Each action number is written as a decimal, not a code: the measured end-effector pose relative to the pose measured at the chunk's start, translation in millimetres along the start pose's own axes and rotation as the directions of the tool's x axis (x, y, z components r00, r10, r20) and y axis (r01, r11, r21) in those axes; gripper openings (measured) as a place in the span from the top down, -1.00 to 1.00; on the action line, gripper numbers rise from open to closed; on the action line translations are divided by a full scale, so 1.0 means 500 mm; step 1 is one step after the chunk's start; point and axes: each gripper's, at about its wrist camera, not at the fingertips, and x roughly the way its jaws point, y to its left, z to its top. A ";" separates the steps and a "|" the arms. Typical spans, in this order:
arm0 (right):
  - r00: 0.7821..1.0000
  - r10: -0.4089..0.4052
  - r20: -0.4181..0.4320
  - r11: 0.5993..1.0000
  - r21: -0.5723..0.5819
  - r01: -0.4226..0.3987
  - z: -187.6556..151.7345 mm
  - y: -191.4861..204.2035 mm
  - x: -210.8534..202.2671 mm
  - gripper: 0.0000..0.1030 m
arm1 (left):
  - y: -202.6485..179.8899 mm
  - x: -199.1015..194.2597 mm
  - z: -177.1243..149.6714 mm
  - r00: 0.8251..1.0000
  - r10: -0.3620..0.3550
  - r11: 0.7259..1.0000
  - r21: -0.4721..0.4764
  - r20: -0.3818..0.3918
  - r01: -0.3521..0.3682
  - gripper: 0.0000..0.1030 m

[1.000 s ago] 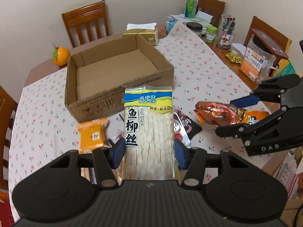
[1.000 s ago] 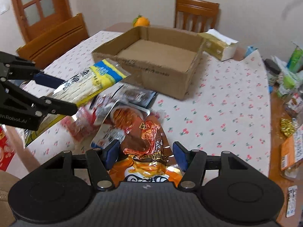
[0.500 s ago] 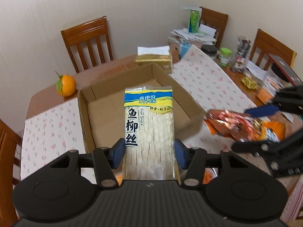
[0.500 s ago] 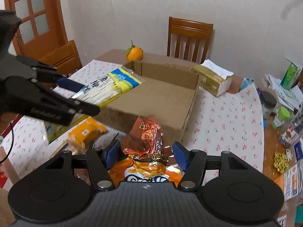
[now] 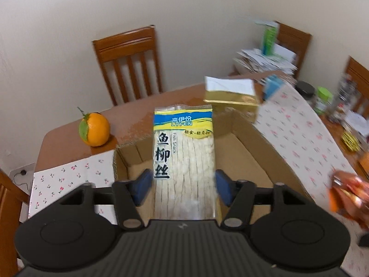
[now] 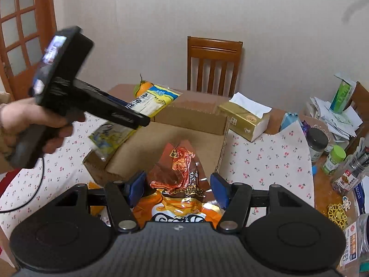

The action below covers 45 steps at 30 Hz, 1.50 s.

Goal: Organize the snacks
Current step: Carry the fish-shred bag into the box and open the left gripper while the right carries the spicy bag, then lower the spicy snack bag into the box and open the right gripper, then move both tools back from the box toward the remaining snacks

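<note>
Over the open cardboard box (image 5: 249,159) on the tabletop (image 5: 299,138), both grippers now hang with a snack each; a second ago they were low over the loose packets at the near edge of the cloth, and the box lay well ahead of them.

Left gripper (image 5: 183,184): its jaws have just been opening. The blue pads now stand a little off both long edges of the fish snack packet (image 5: 184,152), where half a second ago they pinched it. The packet still lies between them, lengthwise, its yellow-and-blue top pointing toward the far wall of the box. In the right wrist view the same packet (image 6: 152,100) tilts down over the box's left wall, and a hand (image 6: 30,124) grips the black handle from the left, with the gripper angled downward.

Right gripper (image 6: 177,188): the jaws are unchanged in spread and pinch the orange snack bag (image 6: 182,184) by its lower part. The crinkled foil top rises forward above the near part of the box (image 6: 191,120). This gripper also points downward, and has come nearer the box and somewhat higher than a second ago. From the left wrist view only the bag's blurred orange end (image 5: 348,196) shows at the right edge.

Beyond the box sit an orange (image 5: 94,129) on bare wood to the left and a gold tissue box (image 5: 233,97) just behind its far right corner.
</note>
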 end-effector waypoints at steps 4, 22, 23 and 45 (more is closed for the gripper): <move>1.000 -0.002 -0.016 1.000 -0.007 0.002 0.007 0.002 0.012 -0.29 | 0.024 0.021 -0.020 1.000 0.020 0.998 -0.056 -0.004 -0.020 -0.63; 0.998 0.036 -0.042 0.996 -0.077 -0.039 0.092 0.023 0.126 -0.29 | 0.029 -0.205 -0.228 0.997 0.072 0.981 -0.180 0.004 -0.070 -0.84; 0.998 0.038 -0.043 0.996 -0.078 -0.041 0.098 0.022 0.138 -0.29 | 0.028 -0.209 -0.239 0.996 0.086 0.980 -0.179 -0.004 -0.085 -0.84; 0.999 -0.029 -0.025 0.993 -0.118 0.025 0.135 0.039 0.214 -1.00 | 0.052 -0.251 -0.328 0.985 0.158 0.953 -0.251 -0.069 -0.170 -0.84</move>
